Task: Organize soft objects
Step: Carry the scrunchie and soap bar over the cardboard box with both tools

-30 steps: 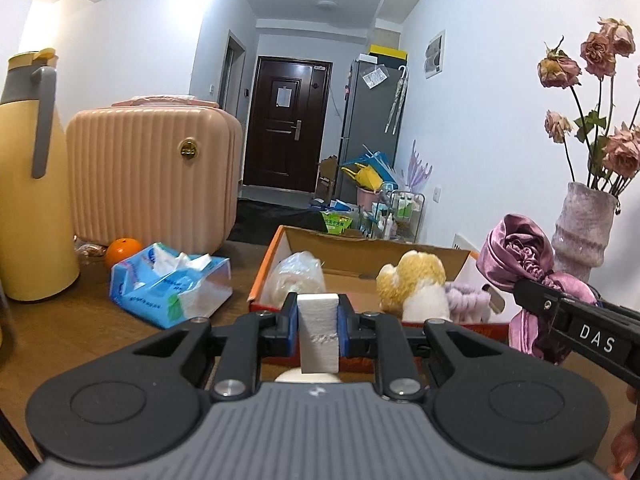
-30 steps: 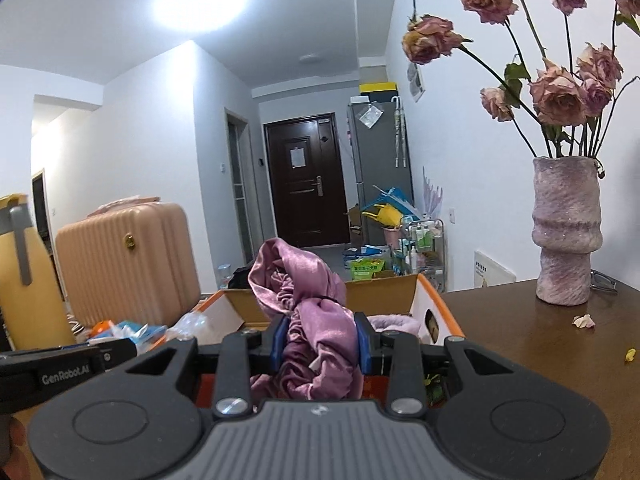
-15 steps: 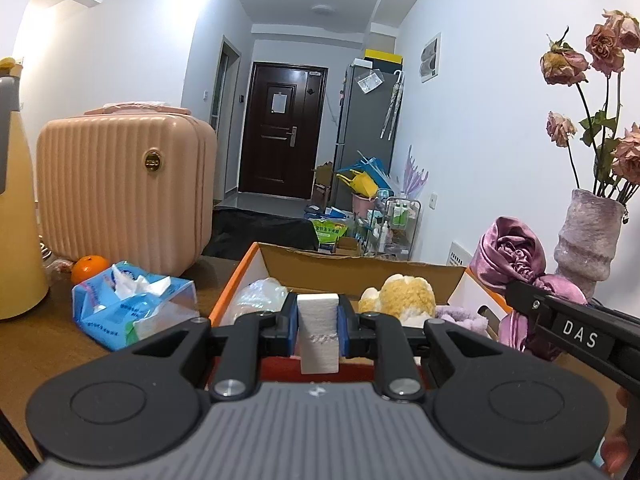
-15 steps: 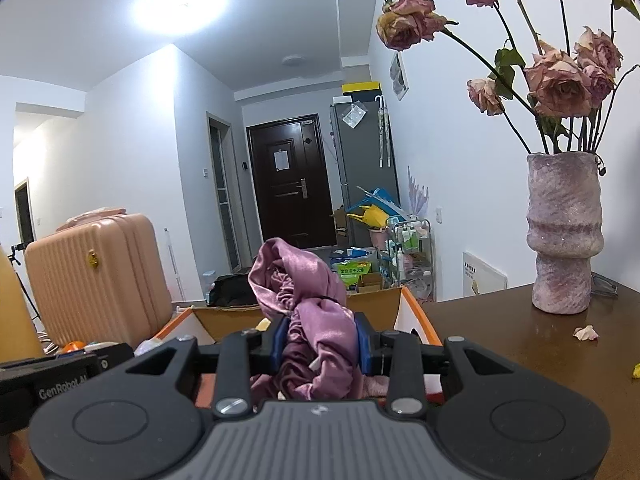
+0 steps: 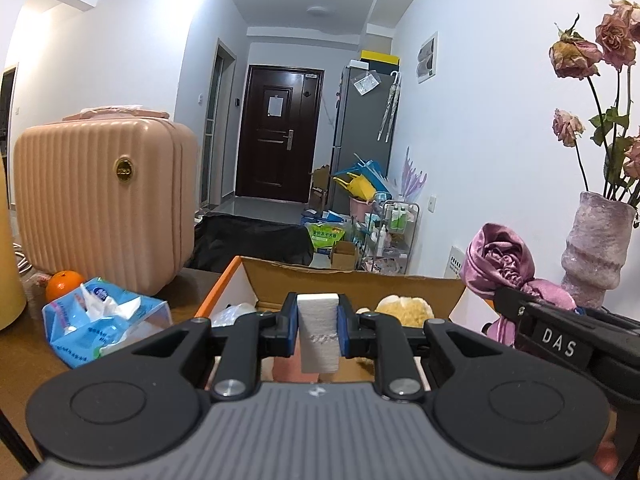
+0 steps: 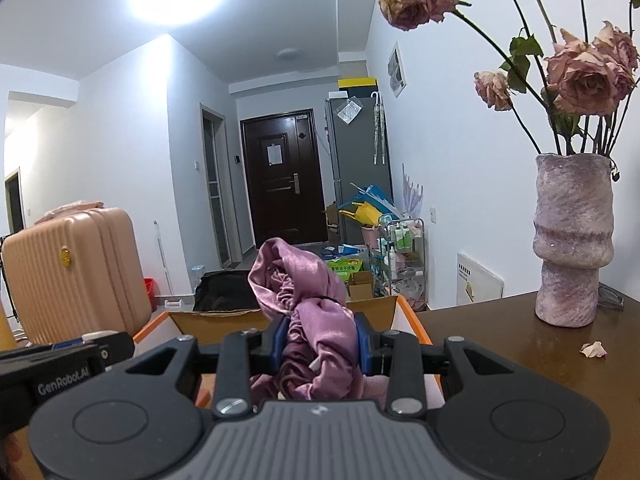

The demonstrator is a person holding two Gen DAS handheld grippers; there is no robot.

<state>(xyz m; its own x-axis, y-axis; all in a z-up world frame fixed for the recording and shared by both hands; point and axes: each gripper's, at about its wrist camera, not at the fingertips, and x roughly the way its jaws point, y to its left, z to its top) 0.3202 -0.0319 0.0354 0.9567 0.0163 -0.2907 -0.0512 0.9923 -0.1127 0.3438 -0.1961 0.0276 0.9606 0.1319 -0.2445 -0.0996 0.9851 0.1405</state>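
Note:
My left gripper (image 5: 318, 330) is shut on a white foam block (image 5: 319, 332), held over the near edge of an open cardboard box (image 5: 352, 286) with orange sides. A yellow plush toy (image 5: 404, 309) and a clear plastic bag (image 5: 232, 314) lie inside the box. My right gripper (image 6: 320, 344) is shut on a bunched purple satin cloth (image 6: 308, 300), which hangs above the same box (image 6: 224, 320). In the left wrist view that cloth (image 5: 500, 268) and the right gripper (image 5: 508, 300) show at the right, beside the box. The left gripper's side (image 6: 52, 364) shows at the left of the right wrist view.
A pink ribbed suitcase (image 5: 104, 196), an orange (image 5: 64, 282) and a blue tissue pack (image 5: 100, 328) stand left of the box on the brown table (image 6: 500, 344). A pink vase (image 6: 572, 240) with dried roses stands at the right. A dry petal (image 6: 594, 349) lies near it.
Both grippers moved forward toward the box with their loads; the box now sits closer and lower in both views. The suitcase and tissue pack slid leftward. Both grips are unchanged.

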